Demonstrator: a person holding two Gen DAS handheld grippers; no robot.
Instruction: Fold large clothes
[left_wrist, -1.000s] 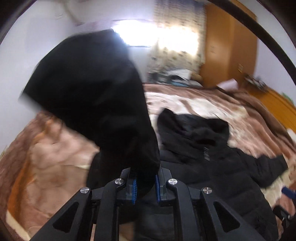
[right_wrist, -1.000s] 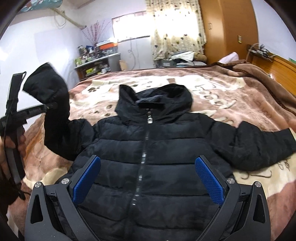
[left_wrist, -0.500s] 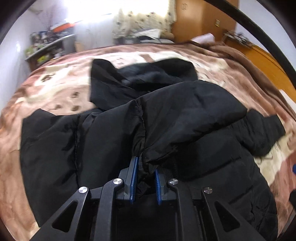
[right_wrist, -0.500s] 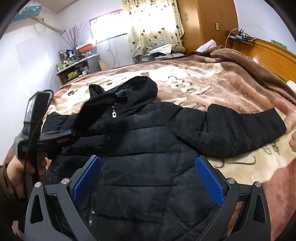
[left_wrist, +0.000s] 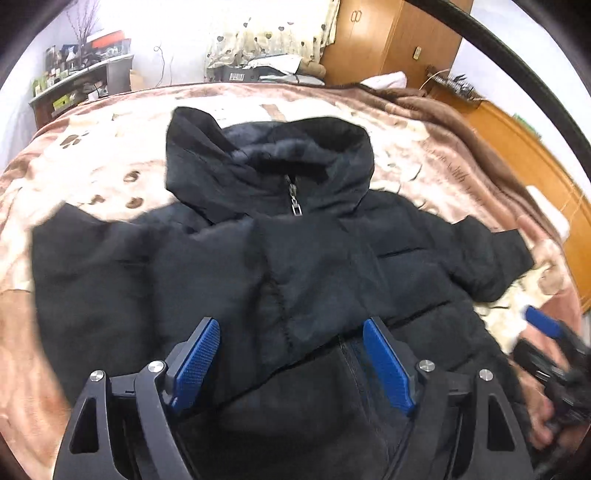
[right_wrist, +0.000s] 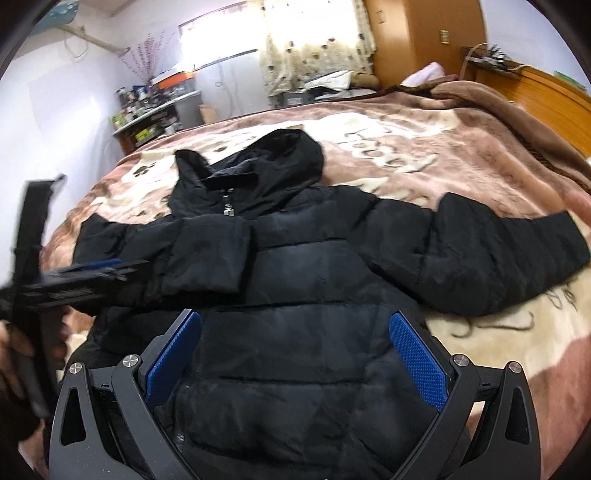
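Puffy black hooded jacket flat on bed with brown blanket. One sleeve folded over chest. Left tongs opening, sleeve end between, not pinched. Right tongs wide, empty. Cluttered shelf at 10 o'clock, wooden wardrobe at 1.

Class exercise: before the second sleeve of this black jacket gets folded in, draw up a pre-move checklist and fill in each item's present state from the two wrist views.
1. First sleeve folded across the jacket chest: ok.
2. Left gripper clear of the cloth: ok; its jaws are opening, and its pads do not press the sleeve cuff that lies between them.
3. Right gripper open and empty: ok.
4. Second sleeve lies flat and stretched out on the blanket: ok.
5. Zip closed to the collar: ok near the pull; lower down cannot tell.
6. Hem lies even: cannot tell, hidden behind the grippers.
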